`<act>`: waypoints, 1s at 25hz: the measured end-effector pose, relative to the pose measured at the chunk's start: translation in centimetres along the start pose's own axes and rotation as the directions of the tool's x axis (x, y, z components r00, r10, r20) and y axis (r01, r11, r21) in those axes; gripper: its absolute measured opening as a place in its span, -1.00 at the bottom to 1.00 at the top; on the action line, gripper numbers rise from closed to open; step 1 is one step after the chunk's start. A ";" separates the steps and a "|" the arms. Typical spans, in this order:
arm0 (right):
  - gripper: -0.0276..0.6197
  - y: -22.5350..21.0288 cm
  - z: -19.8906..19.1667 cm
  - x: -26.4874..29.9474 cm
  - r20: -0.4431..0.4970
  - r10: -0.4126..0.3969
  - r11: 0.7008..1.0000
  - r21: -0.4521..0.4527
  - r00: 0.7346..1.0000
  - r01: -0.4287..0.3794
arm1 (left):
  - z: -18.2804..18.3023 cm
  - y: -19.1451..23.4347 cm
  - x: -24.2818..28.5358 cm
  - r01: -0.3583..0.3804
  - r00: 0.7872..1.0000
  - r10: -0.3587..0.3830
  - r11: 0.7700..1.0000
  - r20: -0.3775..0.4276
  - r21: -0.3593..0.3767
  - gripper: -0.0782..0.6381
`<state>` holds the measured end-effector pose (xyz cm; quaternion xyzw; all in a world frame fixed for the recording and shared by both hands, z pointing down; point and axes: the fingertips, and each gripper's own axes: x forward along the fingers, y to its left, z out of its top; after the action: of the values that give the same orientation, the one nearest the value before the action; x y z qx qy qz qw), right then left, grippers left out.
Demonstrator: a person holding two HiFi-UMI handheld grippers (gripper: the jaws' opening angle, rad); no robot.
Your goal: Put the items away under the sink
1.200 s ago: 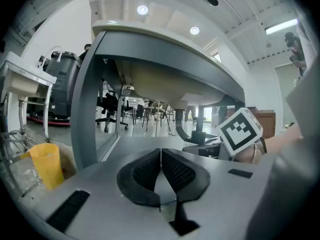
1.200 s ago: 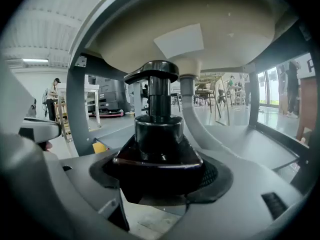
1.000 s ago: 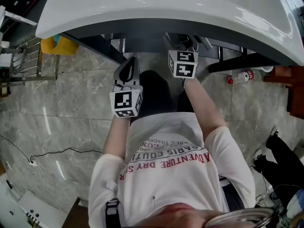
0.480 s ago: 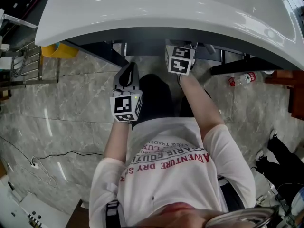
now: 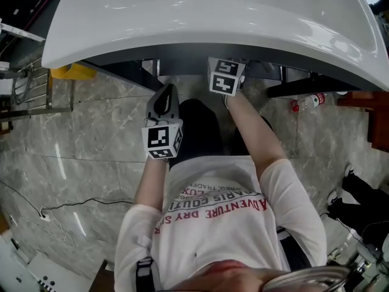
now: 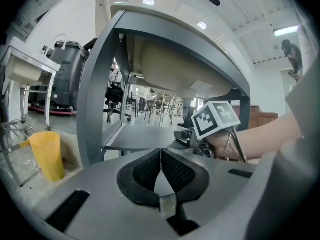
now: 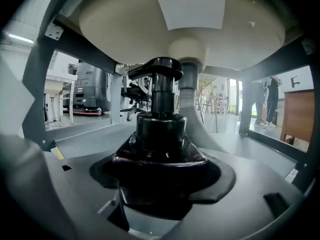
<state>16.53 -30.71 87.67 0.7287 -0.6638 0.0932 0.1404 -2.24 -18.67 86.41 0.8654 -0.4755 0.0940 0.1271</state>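
One dark pump bottle (image 7: 161, 126) is held tight in the right tongs (image 7: 161, 170) and is kept standing up. It has been moved further in under the sink (image 5: 182, 17) than a second ago. In the head view, the marker cube (image 5: 223, 76) on those tongs is now tucked against the sink's front edge, where before it was seen out in the open.

The bottle is now right below the round bowl, with the grey drain hose (image 7: 200, 124) just behind it. Whether it is touching the grey shelf (image 6: 140, 136) yet cannot be told. The left tongs (image 6: 161, 156) are squeezed shut with nothing in them and are kept back, out in front of the shelf's front edge.

The putting away looks nearly done for this bottle. It has yet to be set down on the shelf and let go. A yellow bin (image 6: 47, 156) is seen on the floor, off past the shelf's left edge.
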 end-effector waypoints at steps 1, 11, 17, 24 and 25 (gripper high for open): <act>0.23 0.0 0.0 0.0 0.003 -0.003 1.000 -0.004 1.000 0.003 | -0.1 0.0 0.1 0.001 1.000 -0.001 1.000 -0.002 -0.003 -0.70; 0.23 0.0 0.4 -2.1 0.055 0.069 0.997 0.023 0.996 -0.070 | -0.2 -1.4 0.5 0.028 1.000 -0.028 1.000 -0.001 -0.011 -0.70; 0.23 -0.2 0.3 -6.9 0.099 0.101 0.992 0.060 0.990 -0.108 | 0.7 -2.6 0.6 0.041 0.999 -0.041 0.999 0.018 -0.009 -0.70; -0.52 -1.1 -0.6 -11.5 0.138 0.143 0.977 0.141 0.980 -0.163 | 2.3 -6.2 0.9 0.093 0.994 -0.093 0.996 0.063 0.005 -0.71; -0.56 -1.3 -0.7 -12.0 0.143 0.151 0.972 0.157 0.978 -0.173 | 2.4 -6.8 0.9 0.100 0.993 -0.100 0.995 0.066 0.004 -0.70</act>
<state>16.67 -19.09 84.37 0.6859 -0.7185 0.1124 0.0265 4.08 -16.68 83.52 0.8909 -0.4353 0.0589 0.1154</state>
